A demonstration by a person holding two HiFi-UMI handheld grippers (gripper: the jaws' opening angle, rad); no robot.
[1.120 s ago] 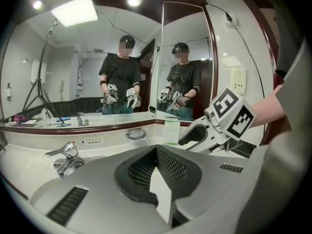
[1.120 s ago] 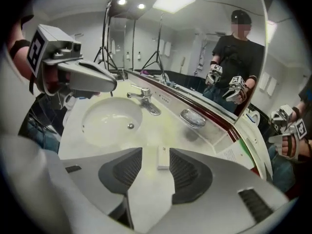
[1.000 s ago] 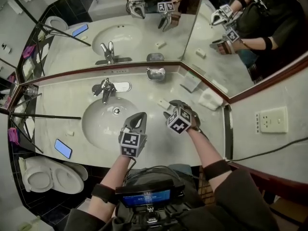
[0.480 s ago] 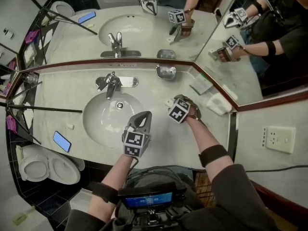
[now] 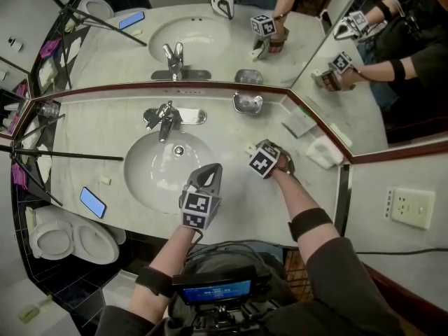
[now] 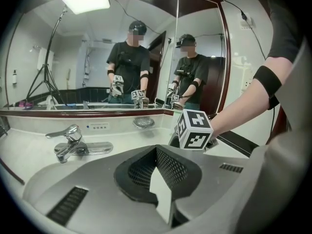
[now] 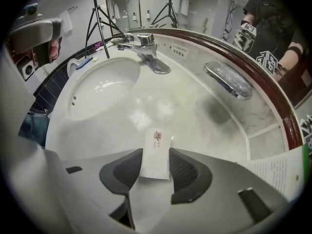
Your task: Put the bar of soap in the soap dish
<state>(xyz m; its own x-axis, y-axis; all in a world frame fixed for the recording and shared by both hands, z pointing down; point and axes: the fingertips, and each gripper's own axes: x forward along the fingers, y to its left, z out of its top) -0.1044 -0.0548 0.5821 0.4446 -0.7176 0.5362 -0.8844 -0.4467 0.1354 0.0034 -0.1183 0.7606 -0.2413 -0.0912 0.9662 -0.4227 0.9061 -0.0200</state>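
Observation:
A small white wrapped bar of soap (image 7: 156, 152) lies flat on the marble counter to the right of the basin; in the head view one end of the soap (image 5: 250, 148) peeks out beside my right gripper (image 5: 258, 152). This right gripper (image 7: 155, 168) points steeply down. Its jaws have just been closing, and the black pads now sit against both long sides of the bar. The metal soap dish (image 5: 247, 103) stands empty at the back by the mirror, also in the right gripper view (image 7: 228, 79). My left gripper (image 5: 208, 171) hovers shut and empty over the basin's front rim.
The basin (image 5: 157, 173) and chrome faucet (image 5: 164, 117) lie left of the soap. A leaflet (image 5: 299, 123) and a white folded cloth (image 5: 324, 152) sit at the back right corner. A phone (image 5: 92, 202) rests at the counter's left front. Tripod legs (image 5: 63, 156) cross the left side.
My right gripper has come down onto the counter over the soap, tilting more steeply. The left gripper has sunk slightly. The head view has shifted a little.

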